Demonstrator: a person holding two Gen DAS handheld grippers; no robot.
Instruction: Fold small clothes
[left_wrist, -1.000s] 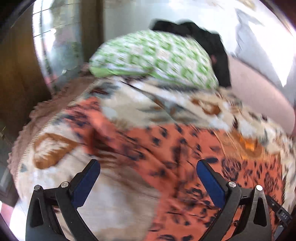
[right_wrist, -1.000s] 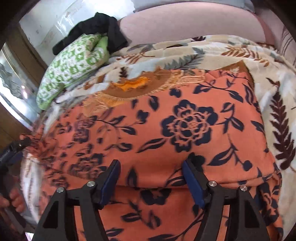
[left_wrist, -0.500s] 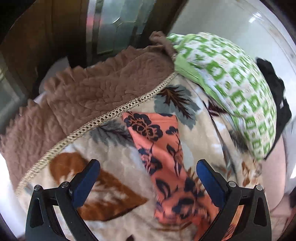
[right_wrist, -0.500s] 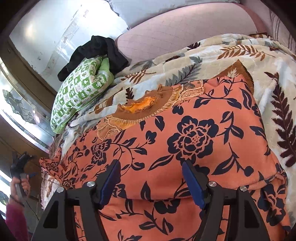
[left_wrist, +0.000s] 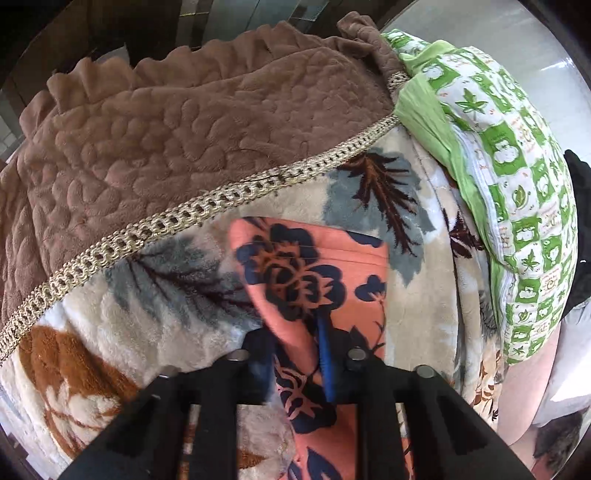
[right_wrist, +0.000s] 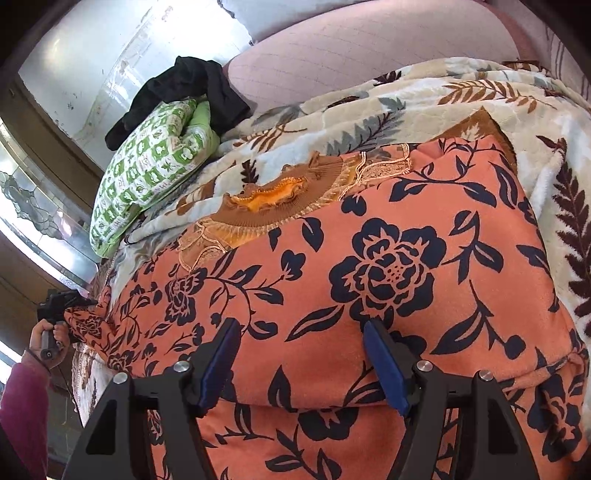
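Closing left tool (left_wrist: 297, 354) pinching soft orange floral garment (left_wrist: 314, 266) sleeve, right tool (right_wrist: 301, 354) agape, plush leaf-print blanket (left_wrist: 417, 332)

blurred: left claw (left_wrist: 297, 354) pads | cut off: pillow (left_wrist: 517, 206) edge

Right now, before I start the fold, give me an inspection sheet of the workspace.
Surface: plush cream leaf-print blanket over a bed.
Job's things: orange garment with navy flower print spread flat; its sleeve lies out to one side.
Clutter: green-and-white patterned pillow; black cloth behind it; brown quilted cover.
Grippers: left gripper closing on the sleeve; right gripper open above the garment.
Cables: nothing seen.
Surroundings: pale wall, pink padded headboard.
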